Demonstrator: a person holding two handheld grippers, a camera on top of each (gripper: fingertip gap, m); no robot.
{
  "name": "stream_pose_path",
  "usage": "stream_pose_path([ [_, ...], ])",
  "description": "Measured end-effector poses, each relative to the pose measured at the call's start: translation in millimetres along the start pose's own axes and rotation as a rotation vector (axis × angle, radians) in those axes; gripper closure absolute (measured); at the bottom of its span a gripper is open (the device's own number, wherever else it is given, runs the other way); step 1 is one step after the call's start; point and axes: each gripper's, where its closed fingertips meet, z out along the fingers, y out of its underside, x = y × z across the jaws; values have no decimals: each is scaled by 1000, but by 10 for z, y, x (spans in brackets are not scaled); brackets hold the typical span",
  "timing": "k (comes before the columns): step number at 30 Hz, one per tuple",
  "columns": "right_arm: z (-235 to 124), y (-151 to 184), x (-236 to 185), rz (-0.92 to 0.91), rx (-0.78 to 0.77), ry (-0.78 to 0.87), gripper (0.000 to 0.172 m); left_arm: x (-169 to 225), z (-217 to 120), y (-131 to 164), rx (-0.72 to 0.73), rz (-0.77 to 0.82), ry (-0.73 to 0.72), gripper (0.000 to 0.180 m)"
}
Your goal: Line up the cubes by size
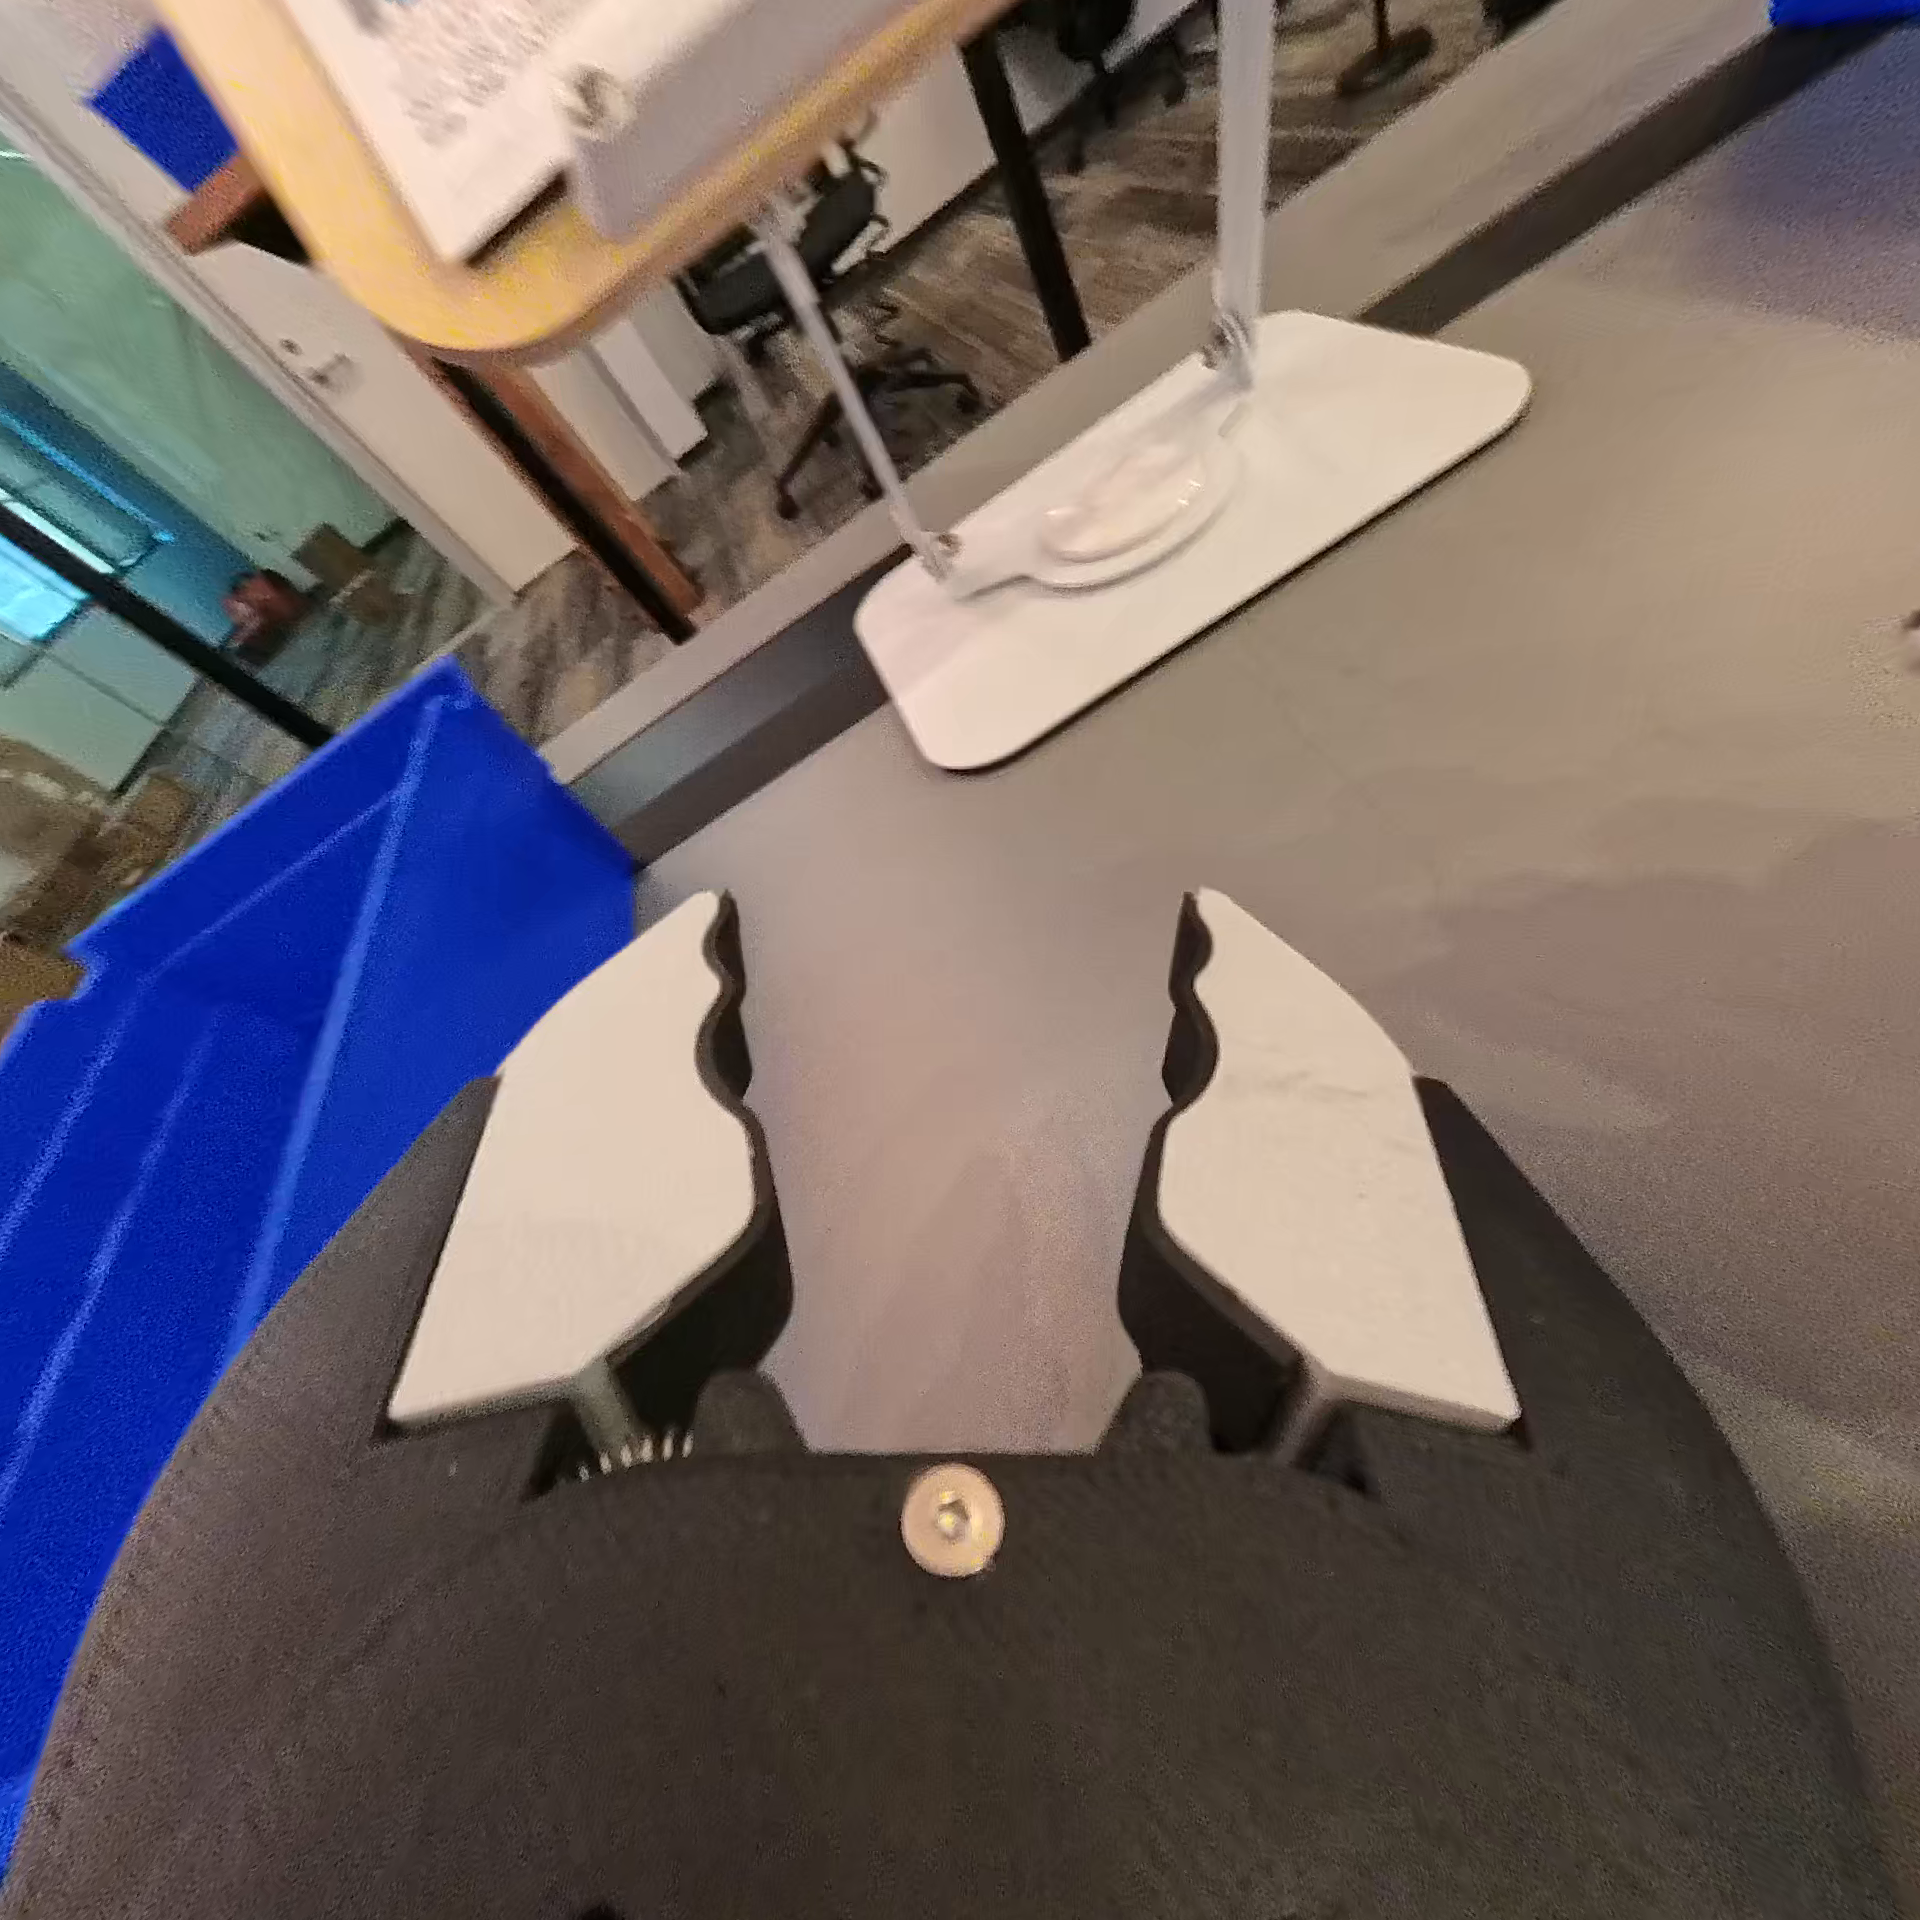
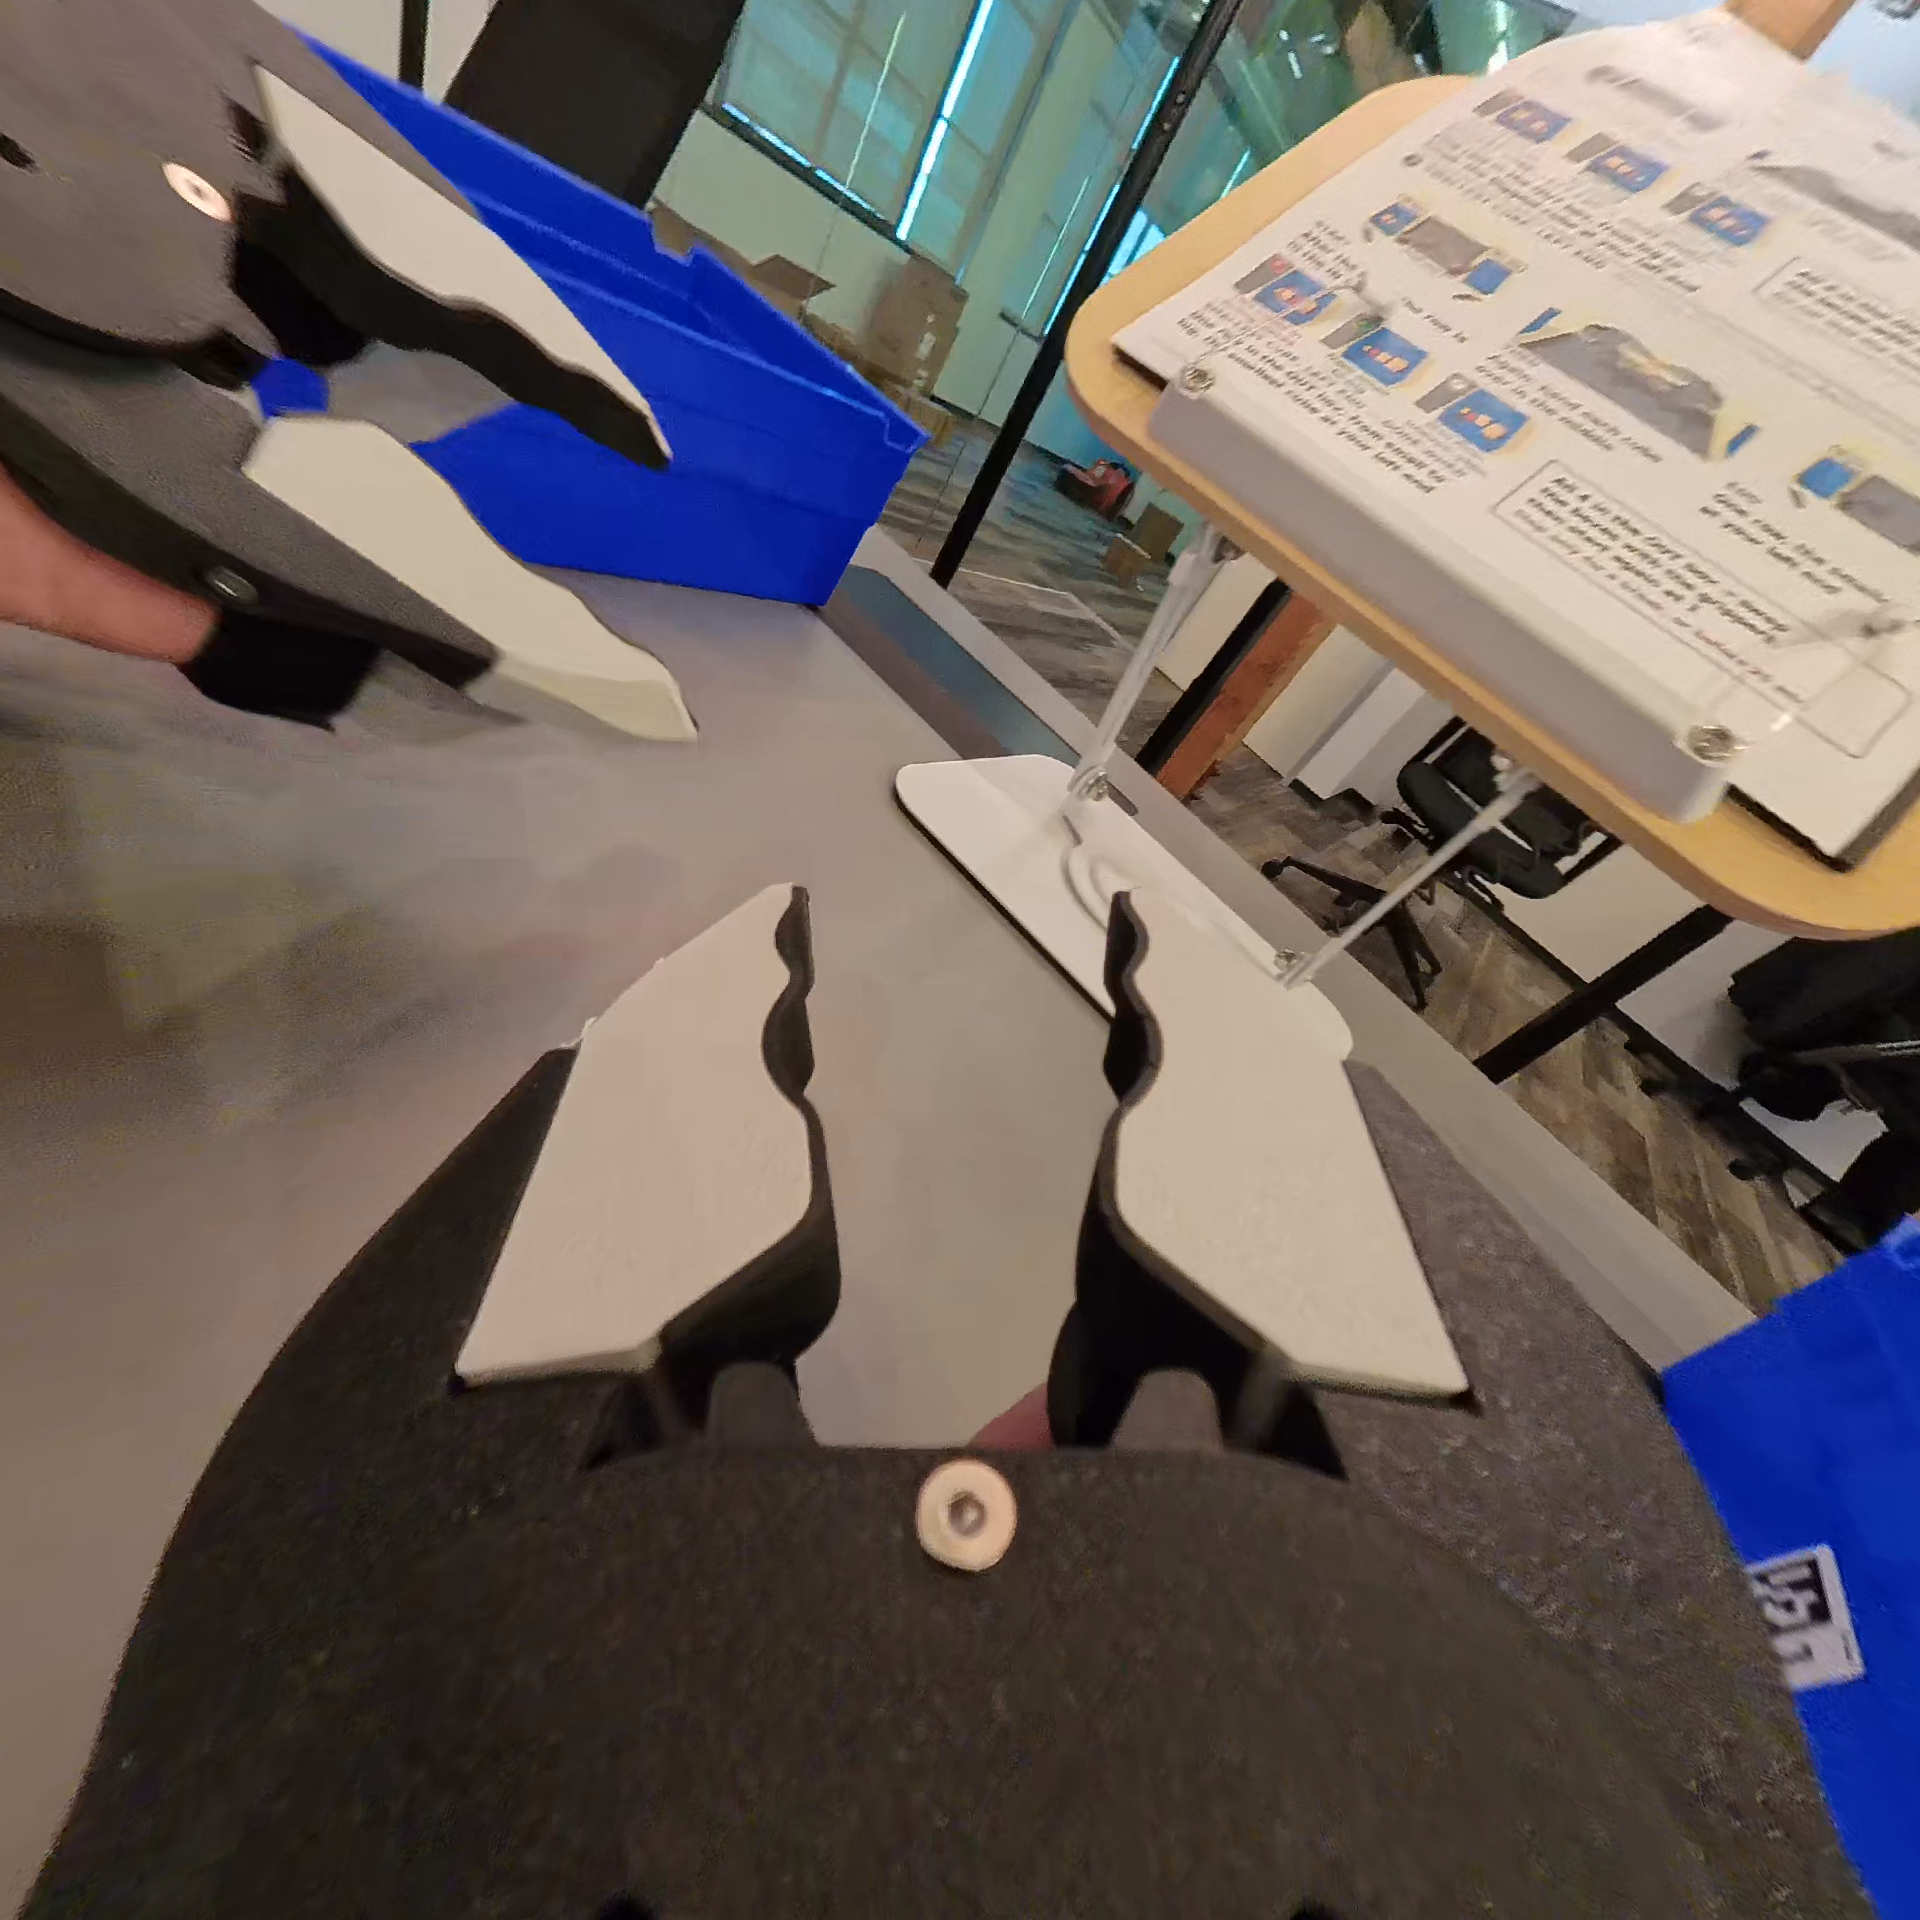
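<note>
Your left gripper (image 1: 961,904) hangs over the grey table (image 1: 1455,935) with its two tongs spread wide apart and only bare tabletop between them. Its light fingers (image 1: 623,1122) touch no object. Just to its left stands a blue bin (image 1: 312,987), whose corner sits at the table's far edge. Ahead of the tips lies the flat white base (image 1: 1195,540) of a stand, with thin clear rods rising from it to a tilted wooden board (image 1: 343,208) that carries a printed sheet.

Your right gripper (image 2: 956,904) is also open, though with a narrower gap than the left, and the space between its tongs shows plain table (image 2: 312,1039). Its right fingertip overlaps the near end of the white base (image 2: 997,821) in this view; I cannot tell whether it touches it. From this side you see the left gripper (image 2: 665,582) at the upper left, turned on its side, tongs apart and holding no object, with a hand (image 2: 73,582) behind it. The blue bin (image 2: 727,416) lies beyond it, along the far edge. The board with the sheet (image 2: 1558,364) leans at the upper right. A second blue bin (image 2: 1808,1507), with a small black and white tag on it, stands at the right edge.

The cubes show in neither view, so I cannot tell where they are.
</note>
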Motion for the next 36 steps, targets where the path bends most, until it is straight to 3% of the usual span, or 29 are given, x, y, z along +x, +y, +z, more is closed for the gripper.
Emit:
stream_pose_path([
  [4, -301, -5, 114, 62, -64, 5, 108, -390, -422, -28, 14, -80, -102, 96],
  [8, -849, 71, 577, 12, -107, 200, 110, -973, -796, 162, 29, -160, -240, 90],
  [12, -1376, 321, 1219, 43, -176, 407, 116, -1471, -836, 475, -35, -246, -297, 80],
  [15, -1587, 551, 1592, 72, -234, 511, 120, -1600, -739, 560, -61, -281, -290, 83],
  [21, -1462, 1040, 1846, 133, -376, 508, 119, -1495, -366, 692, -134, -314, -202, 88],
  [27, -1299, 1269, 1790, 143, -429, 467, 124, -1293, -229, 672, -170, -280, -116, 105],
  [33, -1205, 1404, 1737, 114, -459, 427, 131, -1116, -66, 870, -240, -215, -91, 143],
  [36, -1158, 1370, 1699, 66, -460, 415, 147, -1121, -47, 864, -256, -161, -128, 167],
])
